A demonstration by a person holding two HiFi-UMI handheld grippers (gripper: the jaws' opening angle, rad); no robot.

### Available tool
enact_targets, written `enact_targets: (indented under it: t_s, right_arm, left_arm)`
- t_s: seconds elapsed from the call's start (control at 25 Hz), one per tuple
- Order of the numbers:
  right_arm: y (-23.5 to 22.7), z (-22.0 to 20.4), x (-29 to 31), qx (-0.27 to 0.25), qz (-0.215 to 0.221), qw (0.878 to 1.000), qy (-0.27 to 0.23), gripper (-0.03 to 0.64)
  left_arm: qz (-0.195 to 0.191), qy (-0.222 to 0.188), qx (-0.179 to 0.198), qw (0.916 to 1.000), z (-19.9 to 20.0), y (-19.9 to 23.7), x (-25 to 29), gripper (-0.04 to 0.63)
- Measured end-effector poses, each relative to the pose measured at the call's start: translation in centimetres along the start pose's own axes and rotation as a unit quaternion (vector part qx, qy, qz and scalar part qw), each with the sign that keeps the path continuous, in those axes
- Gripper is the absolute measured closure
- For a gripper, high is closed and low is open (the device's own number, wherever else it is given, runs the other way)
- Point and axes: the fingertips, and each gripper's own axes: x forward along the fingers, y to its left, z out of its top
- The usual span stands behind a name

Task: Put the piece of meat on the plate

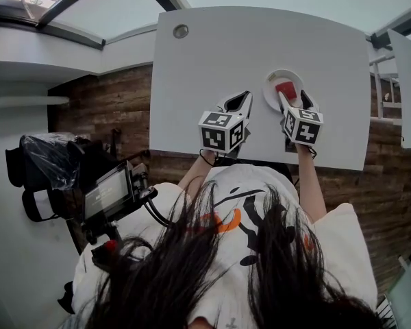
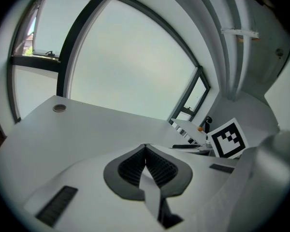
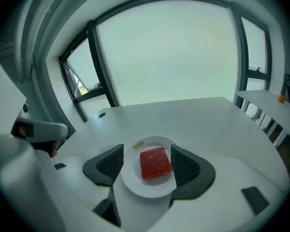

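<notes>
Tabletop: white, with a round grommet hole set near its far left corner.

Plate: white, round, stood in the near right part of the tabletop, short of the near edge. A small yellowish mark is seen on its far rim; what the mark is cannot be made out.

Piece of meat: red, squarish, flat. It is laid on the plate, about at its middle, with white rim shown all round it.

Right gripper: held over the near side of the plate, jaws apart. The meat and plate are framed between the two dark ribbed pads. A strip of bare plate is seen between the left-hand pad and the meat. The right-hand pad is drawn up just beside the meat's edge; contact there cannot be told. Nothing is clamped.

Left gripper: held over the near middle of the tabletop, just left of the plate and clear of it. Its jaws are closed together, tip to tip, with nothing caught between them. The marker cube of the right gripper is seen beside it.

Both grippers are held close together at the near edge, in front of the person.
</notes>
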Motion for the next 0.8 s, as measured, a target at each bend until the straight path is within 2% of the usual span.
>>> enact_targets:
  t_s: [0.16, 0.28, 0.32, 0.56, 0.64, 0.8]
  right_arm:
    - [1.1, 0.6, -1.6, 0.057, 0.024, 0.998, -0.026, 0.305]
    - [1.4, 0.7, -2.7, 0.090, 0.027, 0.995, -0.044, 0.307]
    - [1.2, 0.7, -3.1, 0.103, 0.023, 0.993, -0.050, 0.396]
    - [1.1, -0.1, -4.7, 0.161, 0.028, 0.984, -0.065, 0.410]
    - [1.2, -0.4, -5.4, 0.175, 0.024, 0.981, -0.075, 0.489]
    - [4.4, -2.6, -7.8, 0.210, 0.027, 0.973, -0.090, 0.492]
  left_arm:
    - [-0.011, 0.002, 0.008, 0.9999, -0.1, -0.6, 0.0, 0.589]
    - [-0.020, 0.004, 0.015, 0.9997, -0.3, -1.1, 0.0, 0.589]
    - [-0.023, 0.005, 0.018, 0.9996, -0.3, -1.4, 0.1, 0.589]
    - [-0.041, 0.019, 0.032, 0.9985, -1.2, -2.4, 0.1, 0.589]
    - [-0.046, 0.023, 0.037, 0.9980, -1.5, -2.7, -0.1, 0.589]
    - [-0.069, 0.028, 0.051, 0.9960, -3.1, -2.8, -3.4, 0.589]
